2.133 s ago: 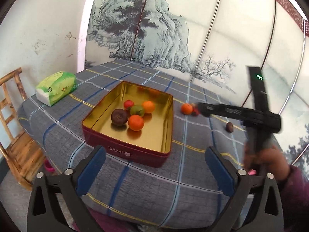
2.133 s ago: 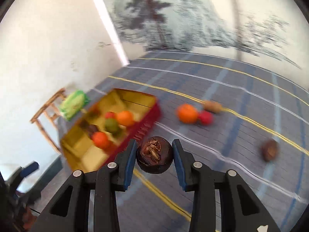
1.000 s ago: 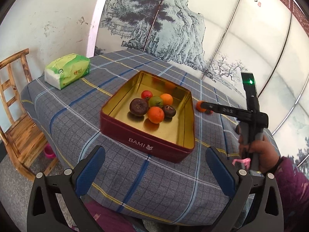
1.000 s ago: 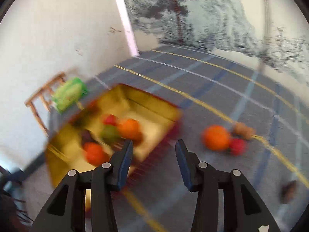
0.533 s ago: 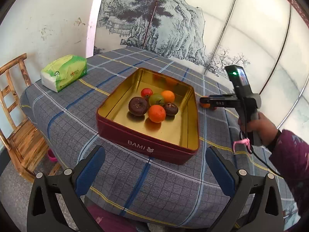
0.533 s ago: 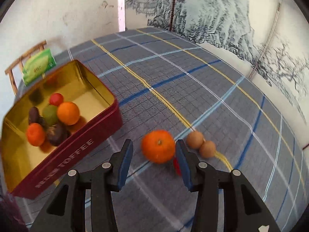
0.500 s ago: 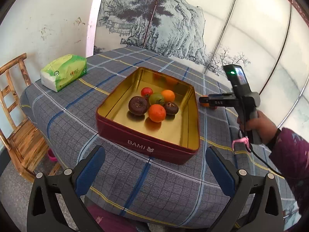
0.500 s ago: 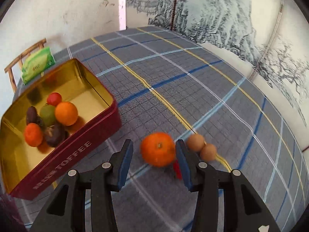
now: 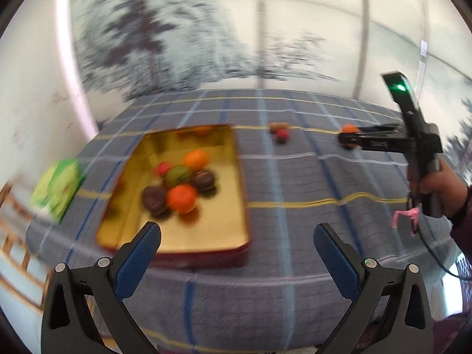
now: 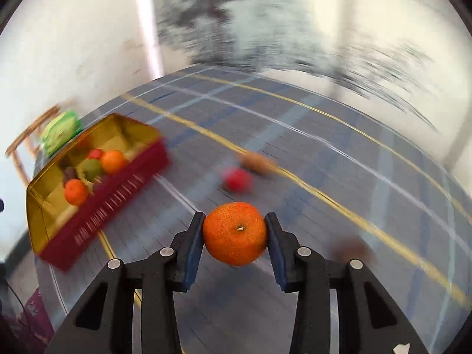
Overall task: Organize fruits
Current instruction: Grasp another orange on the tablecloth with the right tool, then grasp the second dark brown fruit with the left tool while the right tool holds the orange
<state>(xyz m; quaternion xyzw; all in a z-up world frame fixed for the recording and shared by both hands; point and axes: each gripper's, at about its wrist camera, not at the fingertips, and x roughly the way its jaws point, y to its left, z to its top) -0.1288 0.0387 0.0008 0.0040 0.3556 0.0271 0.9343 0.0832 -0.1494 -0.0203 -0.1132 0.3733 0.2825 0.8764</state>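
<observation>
Open tablecloth (image 10: 295,147) beside tin (image 10: 97,194)

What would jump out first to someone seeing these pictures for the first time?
Probably the bright orange in the middle of the right wrist view, between the right gripper pads, whose jaws are closing on it above the plaid tablecloth. Next, the gold-lined red tin at the table's left, holding a cluster of fruit, with a small red fruit loose on the cloth beyond it. The left gripper hangs open and empty in front of the tin.
</observation>
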